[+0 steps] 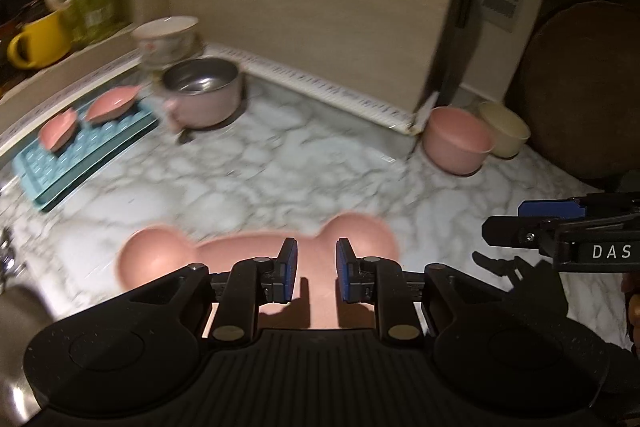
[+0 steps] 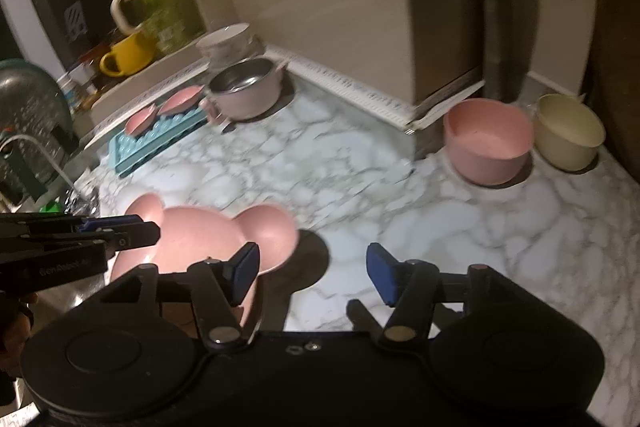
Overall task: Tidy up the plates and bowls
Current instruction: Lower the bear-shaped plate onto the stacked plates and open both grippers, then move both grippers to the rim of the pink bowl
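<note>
A: Status on the bear-shaped plate (image 2: 200, 239)?

B: Near edge of the table (image 2: 360, 167), 8 o'clock in the right wrist view. Looks tilted, with a dark shadow under the ear at its 3 o'clock, so probably partly off the surface. Judgement only.

A: Left gripper (image 1: 316, 255)?

B: Fingers (image 1: 286, 267) set narrow, pink of the plate showing in the gap between them. Pinching or just hovering over it: cannot tell. From the right wrist view, comes in at 9 o'clock by the other ear.

A: Right gripper (image 2: 312, 259)?

B: Released, gap wide. Left finger overlaps the plate rim at 10 o'clock, right finger over bare marble. Nothing clamped.

A: Handling?

B: Looks like matte moulded plastic or fibre: light, stiff, not very fragile. Shallow and wide, so likely to swing if held by one ear. Best taken at the rim between the ears, or one gripper per side.

A: Other pieces?

B: Pink bowl (image 2: 490, 143) and cream bowl (image 2: 570, 131) side by side at 1 o'clock, near the wall. Steel-lined pot (image 2: 246, 89) at 11 o'clock. Beside it a blue tray (image 2: 156, 143) carrying two small pink dishes (image 2: 182, 99).

A: Risk?

B: Motion blur in both views. Rim slip on the smooth edge if pinched shallow.
</note>
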A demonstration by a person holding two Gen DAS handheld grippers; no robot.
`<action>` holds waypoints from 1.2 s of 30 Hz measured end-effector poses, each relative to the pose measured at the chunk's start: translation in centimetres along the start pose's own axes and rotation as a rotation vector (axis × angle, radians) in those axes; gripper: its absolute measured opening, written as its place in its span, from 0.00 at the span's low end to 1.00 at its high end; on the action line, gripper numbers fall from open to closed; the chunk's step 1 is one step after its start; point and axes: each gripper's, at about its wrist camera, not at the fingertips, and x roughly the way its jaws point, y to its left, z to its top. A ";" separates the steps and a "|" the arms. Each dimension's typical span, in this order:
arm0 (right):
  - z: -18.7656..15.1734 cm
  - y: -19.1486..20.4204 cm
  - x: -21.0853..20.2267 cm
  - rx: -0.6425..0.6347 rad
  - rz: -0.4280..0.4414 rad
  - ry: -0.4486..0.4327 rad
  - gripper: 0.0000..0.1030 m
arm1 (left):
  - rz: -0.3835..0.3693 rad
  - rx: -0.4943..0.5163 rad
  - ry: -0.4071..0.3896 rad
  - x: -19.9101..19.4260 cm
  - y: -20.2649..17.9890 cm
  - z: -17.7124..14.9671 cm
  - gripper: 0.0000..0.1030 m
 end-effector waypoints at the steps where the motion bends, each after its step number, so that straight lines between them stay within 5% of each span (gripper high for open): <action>1: 0.1 -0.4 -0.2 0.003 -0.009 -0.008 0.61 | -0.001 0.005 -0.002 0.3 -0.6 0.3 0.19; 9: 1.4 -4.8 -1.3 0.052 -0.075 -0.066 0.74 | -0.030 0.017 -0.016 3.4 -5.0 3.1 0.20; 12: 1.8 -6.6 -1.5 0.066 -0.096 -0.083 0.78 | -0.036 0.017 -0.034 4.4 -6.5 4.1 0.40; 14: 2.1 -7.8 -1.6 0.073 -0.112 -0.090 0.80 | -0.030 0.017 -0.060 4.8 -7.5 4.7 0.62; 28: 4.4 -15.6 -0.8 0.121 -0.162 -0.120 0.97 | 0.009 0.003 -0.087 11.0 -12.9 8.0 0.77; 36: 7.0 -20.1 2.5 0.238 -0.164 -0.075 0.98 | 0.032 -0.083 -0.002 16.3 -14.2 9.5 0.79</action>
